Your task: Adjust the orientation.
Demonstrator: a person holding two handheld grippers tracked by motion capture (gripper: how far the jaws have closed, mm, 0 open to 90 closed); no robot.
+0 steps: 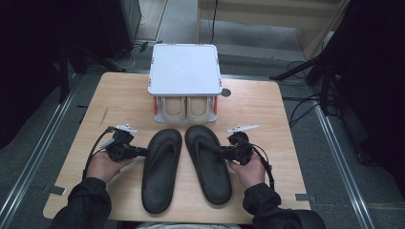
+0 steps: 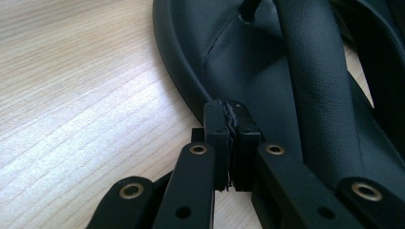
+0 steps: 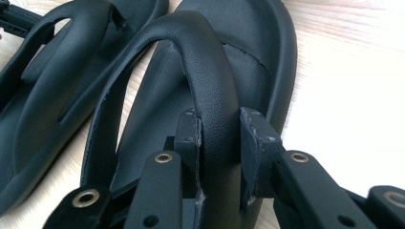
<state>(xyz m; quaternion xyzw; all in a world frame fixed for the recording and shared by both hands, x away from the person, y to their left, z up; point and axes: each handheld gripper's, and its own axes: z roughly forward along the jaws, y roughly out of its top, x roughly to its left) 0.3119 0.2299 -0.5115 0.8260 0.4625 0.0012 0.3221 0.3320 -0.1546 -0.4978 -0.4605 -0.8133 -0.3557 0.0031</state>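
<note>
We see two black flip-flops side by side on the wooden table [image 1: 267, 102]. Our right gripper [image 3: 219, 136] grips the strap of the right flip-flop [image 1: 207, 164]. Our left gripper [image 2: 230, 114], jaws together and empty, sits against the left flip-flop [image 1: 161, 169], before the shoe rack [image 1: 185, 69].

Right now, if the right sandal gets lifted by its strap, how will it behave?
The right sandal looks like moulded foam, so probably light. With the right hand-held gripper astride the strap near one end, it would likely hang tilted. The strap's matte, grained skin should resist slipping, though it may flex.
</note>
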